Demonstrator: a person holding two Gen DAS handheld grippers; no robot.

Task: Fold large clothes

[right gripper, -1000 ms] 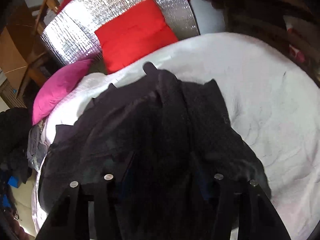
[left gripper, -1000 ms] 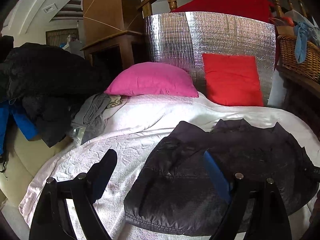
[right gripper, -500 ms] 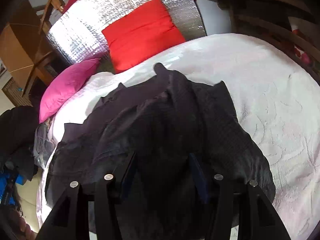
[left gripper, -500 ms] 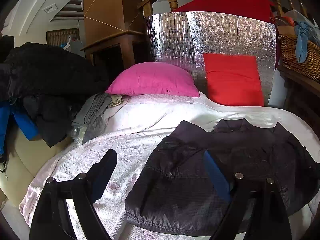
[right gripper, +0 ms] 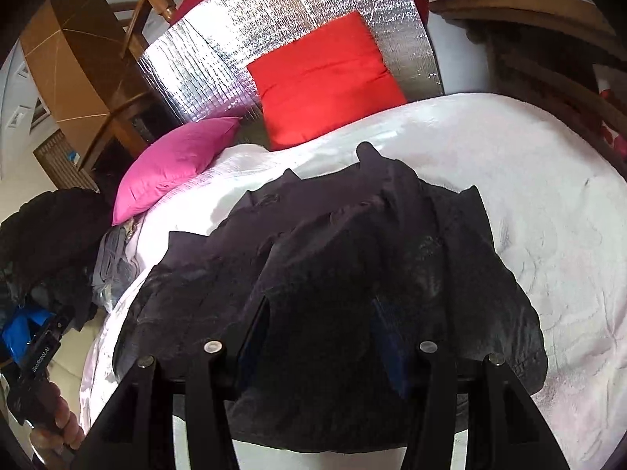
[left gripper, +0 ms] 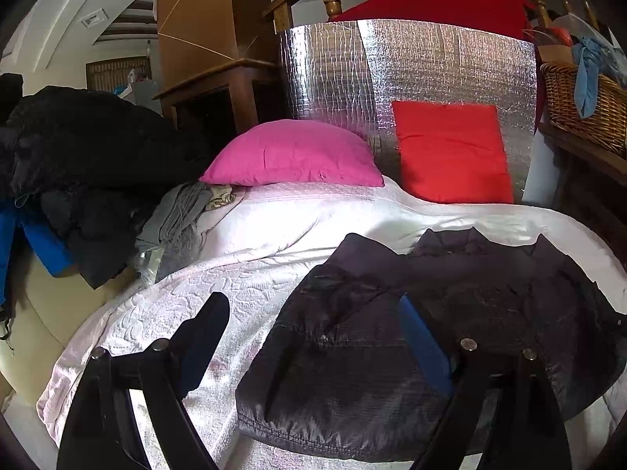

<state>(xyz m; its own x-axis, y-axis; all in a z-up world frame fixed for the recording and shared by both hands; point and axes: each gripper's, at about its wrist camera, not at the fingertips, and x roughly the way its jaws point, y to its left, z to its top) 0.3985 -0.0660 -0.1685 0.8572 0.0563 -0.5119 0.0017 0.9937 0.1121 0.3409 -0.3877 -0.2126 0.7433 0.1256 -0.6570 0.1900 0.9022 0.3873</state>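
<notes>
A dark padded jacket (left gripper: 431, 293) lies spread on the white bedcover (left gripper: 235, 274). My left gripper (left gripper: 313, 337) hovers open over the jacket's left edge, with nothing between its fingers. In the right wrist view the jacket (right gripper: 333, 243) bunches up into my right gripper (right gripper: 323, 333). A thick fold fills the gap between both fingers and is held a little above the bedcover (right gripper: 529, 196). The jacket's near hem hangs below the fingers. A hand (right gripper: 58, 423) at the lower left holds the left gripper's handle.
A pink pillow (left gripper: 294, 156) and a red cushion (left gripper: 450, 149) lean on a silver foil panel (left gripper: 392, 66) at the head of the bed. Dark clothes (left gripper: 78, 149) and a grey garment (left gripper: 176, 219) are heaped on the left. A wicker basket (left gripper: 580, 102) stands on the right.
My right gripper has risen and pulled back with the jacket fold in it, so more of the bed shows. The left gripper has stayed still and open.
</notes>
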